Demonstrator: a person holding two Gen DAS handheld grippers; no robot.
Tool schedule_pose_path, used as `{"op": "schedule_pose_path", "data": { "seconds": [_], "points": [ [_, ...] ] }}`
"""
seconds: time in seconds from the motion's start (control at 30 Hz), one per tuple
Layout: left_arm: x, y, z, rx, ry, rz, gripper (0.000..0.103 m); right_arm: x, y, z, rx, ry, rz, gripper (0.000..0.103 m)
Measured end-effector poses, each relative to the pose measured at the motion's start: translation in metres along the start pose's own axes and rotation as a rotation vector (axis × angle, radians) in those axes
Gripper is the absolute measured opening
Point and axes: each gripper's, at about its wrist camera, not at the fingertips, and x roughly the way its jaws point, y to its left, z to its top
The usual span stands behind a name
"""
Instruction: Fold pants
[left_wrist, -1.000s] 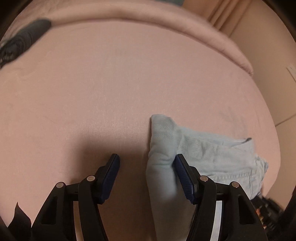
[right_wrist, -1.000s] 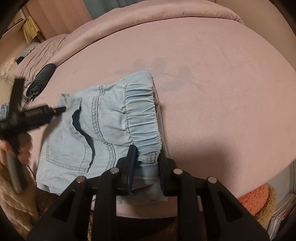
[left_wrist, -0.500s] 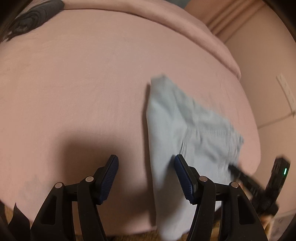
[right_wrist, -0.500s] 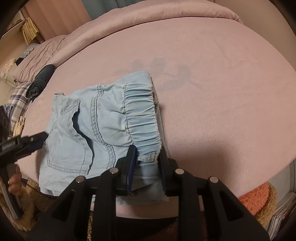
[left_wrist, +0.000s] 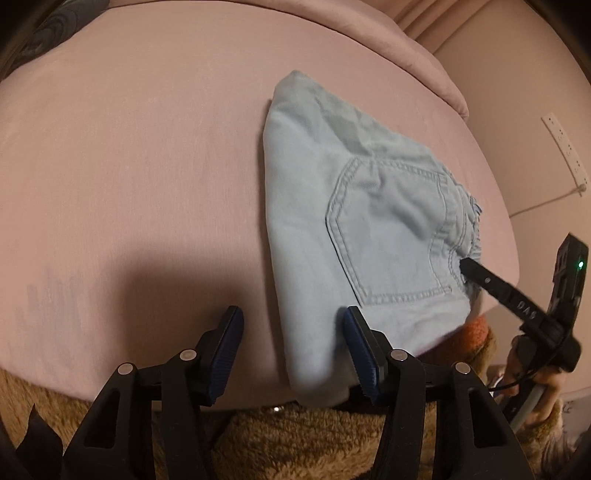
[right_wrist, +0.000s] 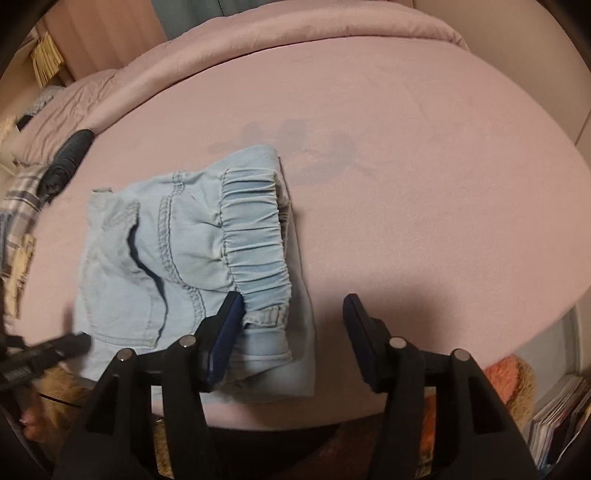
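Ahead of the left gripper (left_wrist: 291, 350), jaws apart, the pants (left_wrist: 354, 229) lie folded at the bed (left_wrist: 129, 166) edge; soft denim, best taken at a thick fold. From the right gripper (right_wrist: 293, 332), jaws apart beside the waistband (right_wrist: 255, 236), open bed lies rightward.

Folded light-blue pants (right_wrist: 192, 266) on pink bed (right_wrist: 406, 184), right gripper (right_wrist: 293, 332) jaws apart over their near edge.

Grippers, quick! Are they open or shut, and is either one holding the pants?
Left gripper: open, holding nothing; the light blue pants lie between its fingers.
Right gripper: open, holding nothing; its left finger touches the pants' waistband.
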Motion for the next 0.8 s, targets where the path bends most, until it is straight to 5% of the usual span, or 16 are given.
{"op": "schedule_pose_path", "data": {
  "seconds": [0.13,0.27,0.4,0.5,0.6,0.7,0.8],
  "points": [
    [-0.004,0.005,-0.009,-0.028,-0.004,-0.057,0.038,-0.03,0.017,0.016,-0.066,-0.067,-0.002,0.056],
    [-0.008,0.002,-0.01,-0.02,-0.017,-0.072,0.033,-0.057,0.048,0.038,-0.15,-0.162,0.082,0.057],
    [-0.002,0.001,-0.011,-0.02,-0.02,-0.075,0.032,-0.038,0.082,0.055,-0.209,-0.11,0.184,0.056],
    [-0.001,-0.002,-0.015,-0.025,-0.016,-0.051,0.03,0.006,0.097,0.055,-0.251,-0.023,0.114,0.033],
    [-0.001,-0.004,-0.02,-0.015,-0.018,-0.024,0.029,0.057,0.084,0.045,-0.214,0.054,0.058,0.027],
    [-0.001,-0.006,-0.024,-0.003,-0.017,-0.017,0.029,0.06,0.082,0.047,-0.225,0.014,0.035,0.013],
    [-0.002,-0.005,-0.026,-0.005,-0.02,-0.023,0.029,0.059,0.082,0.053,-0.218,0.03,0.035,0.012]
  ]
}}
